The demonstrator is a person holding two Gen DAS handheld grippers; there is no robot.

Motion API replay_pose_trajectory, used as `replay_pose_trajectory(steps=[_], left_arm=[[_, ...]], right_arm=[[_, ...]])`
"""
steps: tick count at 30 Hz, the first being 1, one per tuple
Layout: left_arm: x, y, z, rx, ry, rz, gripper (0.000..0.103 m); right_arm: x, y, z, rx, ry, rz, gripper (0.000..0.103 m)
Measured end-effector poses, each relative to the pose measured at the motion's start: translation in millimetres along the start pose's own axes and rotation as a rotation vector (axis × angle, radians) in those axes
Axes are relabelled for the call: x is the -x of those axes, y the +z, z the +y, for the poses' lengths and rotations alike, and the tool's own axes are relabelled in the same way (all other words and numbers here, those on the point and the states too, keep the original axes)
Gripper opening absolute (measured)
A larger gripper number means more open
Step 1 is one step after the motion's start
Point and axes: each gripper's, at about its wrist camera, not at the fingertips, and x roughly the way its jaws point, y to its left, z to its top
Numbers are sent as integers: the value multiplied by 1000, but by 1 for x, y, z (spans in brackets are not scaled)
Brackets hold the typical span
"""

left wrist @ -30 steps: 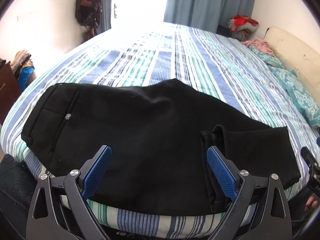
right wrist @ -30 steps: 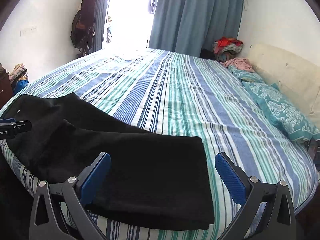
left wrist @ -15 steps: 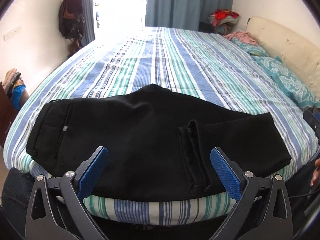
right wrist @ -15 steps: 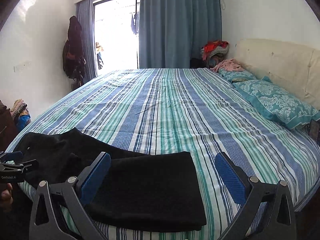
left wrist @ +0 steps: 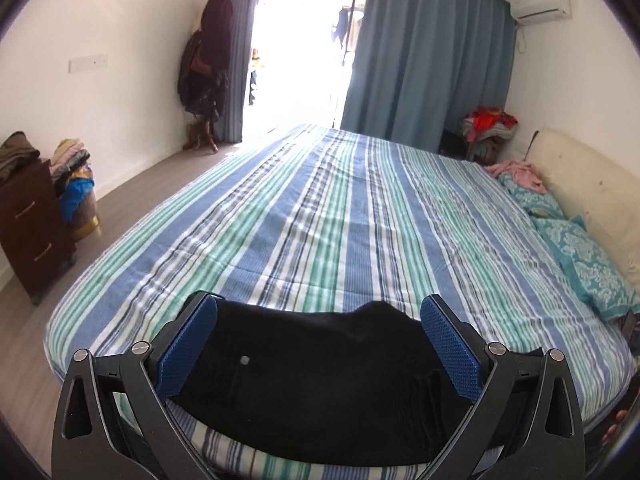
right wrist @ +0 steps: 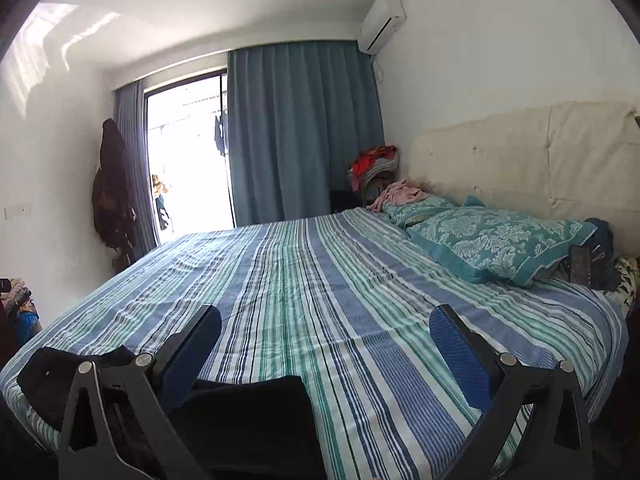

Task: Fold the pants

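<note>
Black pants lie folded flat along the near edge of the striped bed. A small button shows on the waist part. My left gripper is open and empty, held back from the bed edge above the pants. In the right wrist view the pants lie at the lower left on the bed. My right gripper is open and empty, raised and back from the bed, to the right of the pants' leg end.
Teal pillows and a cream headboard are at the right. A brown dresser with piled clothes stands on the left floor. A coat rack, blue curtains and a bright doorway are at the far wall.
Both grippers have drawn back and tilted up from the pants. The pants now sit lower and smaller in both views; they lie still on the bed.
</note>
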Motion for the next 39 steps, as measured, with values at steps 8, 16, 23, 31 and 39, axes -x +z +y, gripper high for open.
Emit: replay_pose_trajectory(steps=[8, 16, 23, 31, 39], left_arm=[[-59, 2, 104, 147, 84, 133, 102], [-143, -18, 173, 226, 8, 432, 100], [-198, -62, 147, 135, 2, 561, 101], [-215, -82, 147, 187, -37, 660, 103], [-183, -65, 157, 326, -67, 681, 32]], right_arm=[[-32, -27, 7, 25, -12, 254, 103], [-49, -47, 26, 92, 57, 324, 103], [-54, -58, 58, 199, 108, 353, 103], [-55, -70, 67, 262, 145, 383, 103], [-57, -64, 61, 202, 139, 365, 103]])
